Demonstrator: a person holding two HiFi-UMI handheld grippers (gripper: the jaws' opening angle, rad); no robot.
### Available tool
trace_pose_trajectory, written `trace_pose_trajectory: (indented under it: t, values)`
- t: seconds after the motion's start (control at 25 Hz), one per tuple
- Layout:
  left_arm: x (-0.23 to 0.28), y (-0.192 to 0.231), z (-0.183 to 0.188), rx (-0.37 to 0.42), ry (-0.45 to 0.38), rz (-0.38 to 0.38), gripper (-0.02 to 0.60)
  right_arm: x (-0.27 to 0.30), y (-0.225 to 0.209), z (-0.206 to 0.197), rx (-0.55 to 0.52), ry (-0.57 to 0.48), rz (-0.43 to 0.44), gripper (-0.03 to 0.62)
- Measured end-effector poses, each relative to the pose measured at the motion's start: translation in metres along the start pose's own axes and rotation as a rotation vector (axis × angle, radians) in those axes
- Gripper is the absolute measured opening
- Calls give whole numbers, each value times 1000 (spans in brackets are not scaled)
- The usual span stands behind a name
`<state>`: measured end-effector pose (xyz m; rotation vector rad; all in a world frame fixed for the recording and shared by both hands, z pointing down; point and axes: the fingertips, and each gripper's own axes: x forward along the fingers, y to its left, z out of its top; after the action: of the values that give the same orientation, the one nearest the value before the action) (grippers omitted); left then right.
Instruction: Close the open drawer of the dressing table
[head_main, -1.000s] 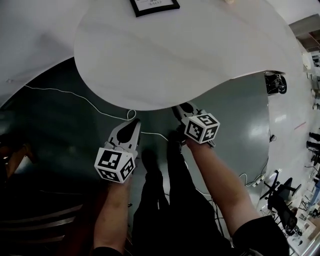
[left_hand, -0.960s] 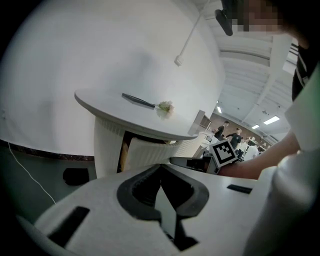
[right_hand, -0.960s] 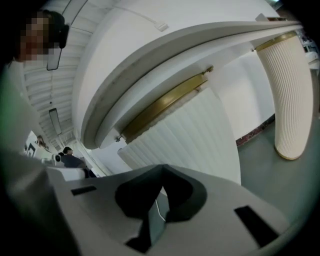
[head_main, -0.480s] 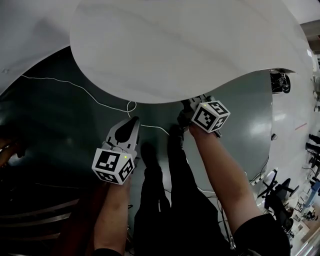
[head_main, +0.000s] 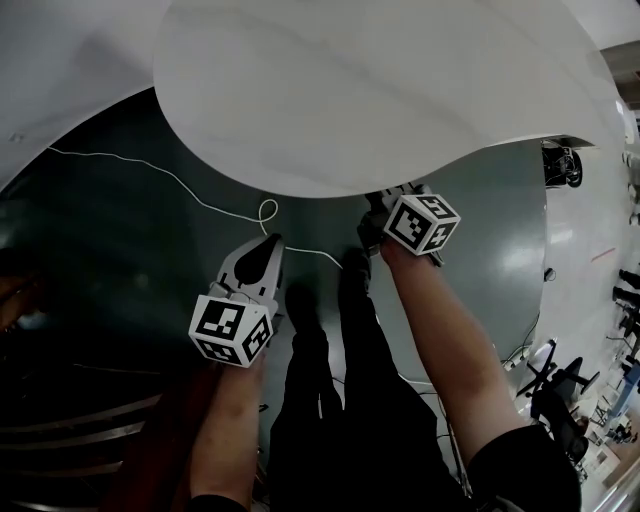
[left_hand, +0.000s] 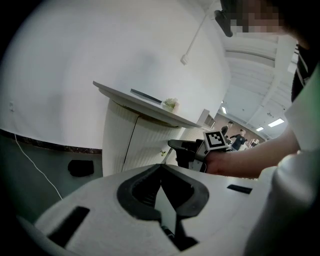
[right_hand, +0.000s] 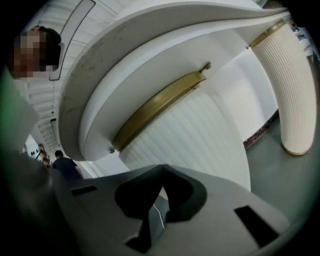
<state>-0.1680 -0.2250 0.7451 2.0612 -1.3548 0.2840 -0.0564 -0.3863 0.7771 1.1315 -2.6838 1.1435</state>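
From above, the dressing table's white rounded top (head_main: 360, 90) fills the head view. My right gripper (head_main: 385, 207) reaches under its near edge, fingertips hidden by the top. In the right gripper view the shut, empty right gripper (right_hand: 162, 169) points at a white ribbed drawer front (right_hand: 200, 145) with a curved brass handle (right_hand: 160, 107) just below the tabletop; whether the drawer stands open I cannot tell. My left gripper (head_main: 268, 243) hangs shut and empty over the dark floor, short of the table. The left gripper (left_hand: 161, 166) sees the right gripper (left_hand: 173, 144) at the ribbed front.
A thin white cable (head_main: 190, 200) with a loop runs over the dark floor (head_main: 110, 250). The person's dark legs (head_main: 320, 350) stand between the arms. A ribbed white table leg (right_hand: 295, 85) rises at the right. Office gear (head_main: 556, 165) sits beyond the table's right end.
My right gripper has moved forward, its tips now under the tabletop's edge. The left gripper has stayed about where it was, still shut.
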Motion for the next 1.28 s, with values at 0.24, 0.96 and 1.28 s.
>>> trace_pose_trajectory:
  t: [0.24, 0.96, 1.28]
  values:
    - [-19, -16, 18, -4, -14, -15, 3, -37, 7, -16, 17, 64, -48, 5]
    - [-154, -85, 95, 61, -63, -106, 4, -206, 217, -7, -207, 281, 7, 5]
    - [-174, -122, 74, 37, -26, -204, 5, -254, 262, 3, -267, 278, 5, 5]
